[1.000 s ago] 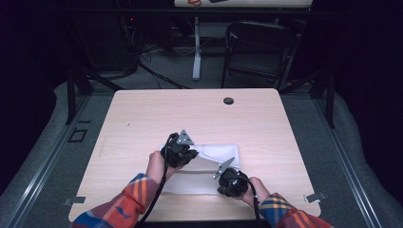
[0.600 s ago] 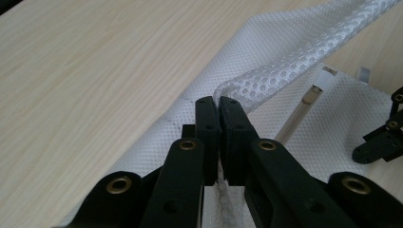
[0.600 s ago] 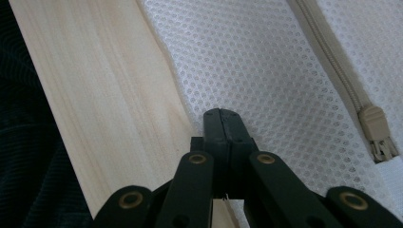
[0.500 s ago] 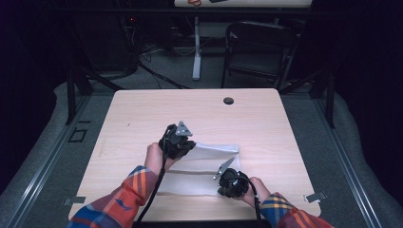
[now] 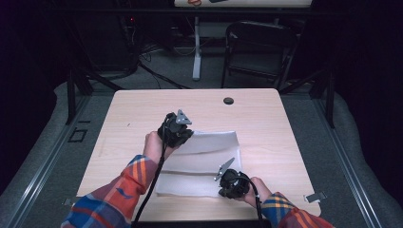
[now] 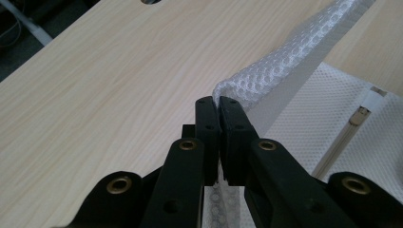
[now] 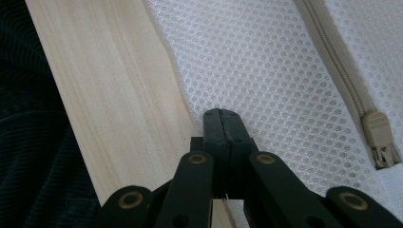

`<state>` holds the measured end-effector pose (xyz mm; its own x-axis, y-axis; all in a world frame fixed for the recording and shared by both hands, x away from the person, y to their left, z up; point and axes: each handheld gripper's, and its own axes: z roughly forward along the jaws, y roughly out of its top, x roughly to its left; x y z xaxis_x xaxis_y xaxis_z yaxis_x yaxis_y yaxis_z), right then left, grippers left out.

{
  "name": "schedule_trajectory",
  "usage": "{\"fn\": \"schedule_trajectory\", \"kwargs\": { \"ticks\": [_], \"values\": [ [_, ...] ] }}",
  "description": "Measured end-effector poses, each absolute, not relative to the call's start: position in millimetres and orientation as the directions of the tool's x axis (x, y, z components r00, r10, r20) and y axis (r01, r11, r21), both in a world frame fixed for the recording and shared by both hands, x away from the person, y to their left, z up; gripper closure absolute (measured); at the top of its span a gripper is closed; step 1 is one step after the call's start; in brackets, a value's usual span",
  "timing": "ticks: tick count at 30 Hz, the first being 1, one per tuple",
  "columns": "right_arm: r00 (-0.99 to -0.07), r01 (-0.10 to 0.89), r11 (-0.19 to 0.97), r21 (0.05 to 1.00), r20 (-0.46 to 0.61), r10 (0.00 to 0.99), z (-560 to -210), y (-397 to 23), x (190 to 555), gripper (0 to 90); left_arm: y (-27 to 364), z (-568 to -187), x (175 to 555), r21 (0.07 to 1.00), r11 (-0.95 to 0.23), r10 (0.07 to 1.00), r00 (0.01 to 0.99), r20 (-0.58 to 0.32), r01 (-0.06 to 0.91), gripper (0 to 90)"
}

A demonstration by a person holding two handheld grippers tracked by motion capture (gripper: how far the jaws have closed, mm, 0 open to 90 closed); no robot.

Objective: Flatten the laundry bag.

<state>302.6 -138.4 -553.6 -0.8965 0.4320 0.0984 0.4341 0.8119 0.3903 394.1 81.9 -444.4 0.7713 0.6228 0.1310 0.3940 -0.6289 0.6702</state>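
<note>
I've got the left tongs [image 6: 219,102] clamped on the mesh bag's [image 5: 209,156] lifted edge, centre frame; right tongs [image 7: 222,114] pinch its lower-right edge on the worktop [image 5: 142,109].

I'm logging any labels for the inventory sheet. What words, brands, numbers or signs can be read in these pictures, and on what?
None can be read.
White mesh bag: plain netting, no label or print showing.
Zipper pull: no legible marking.
Left gripper and right gripper: black jaws, no lettering.
Wooden table: bare.
Red shape at the far edge of the high view: too small and cut off to tell.
</note>
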Motion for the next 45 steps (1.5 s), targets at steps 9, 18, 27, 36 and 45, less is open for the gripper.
{"fn": "schedule_trajectory", "kwargs": {
  "ticks": [9,18,27,36,45],
  "values": [
    [-0.903,0.424,0.822,0.380,0.106,0.417,-553,-141,303,90.0,85,-438,407,0.675,-0.613,0.647,0.751,0.130,0.410,87.1],
    [-0.901,0.432,0.821,0.372,0.136,0.412,-553,-142,301,90.0,83,-432,420,0.678,-0.608,0.665,0.731,0.152,0.413,87.1],
    [-0.901,0.432,0.827,0.358,0.139,0.411,-552,-143,301,90.0,77,-432,432,0.695,-0.604,0.670,0.721,0.178,0.390,86.7],
    [-0.895,0.445,0.822,0.354,0.147,0.421,-552,-143,301,90.0,66,-436,451,0.695,-0.603,0.679,0.709,0.190,0.392,86.4],
    [-0.891,0.453,0.814,0.363,0.153,0.428,-553,-144,301,90.0,53,-442,468,0.698,-0.587,0.695,0.698,0.173,0.411,85.9]
  ]
}}
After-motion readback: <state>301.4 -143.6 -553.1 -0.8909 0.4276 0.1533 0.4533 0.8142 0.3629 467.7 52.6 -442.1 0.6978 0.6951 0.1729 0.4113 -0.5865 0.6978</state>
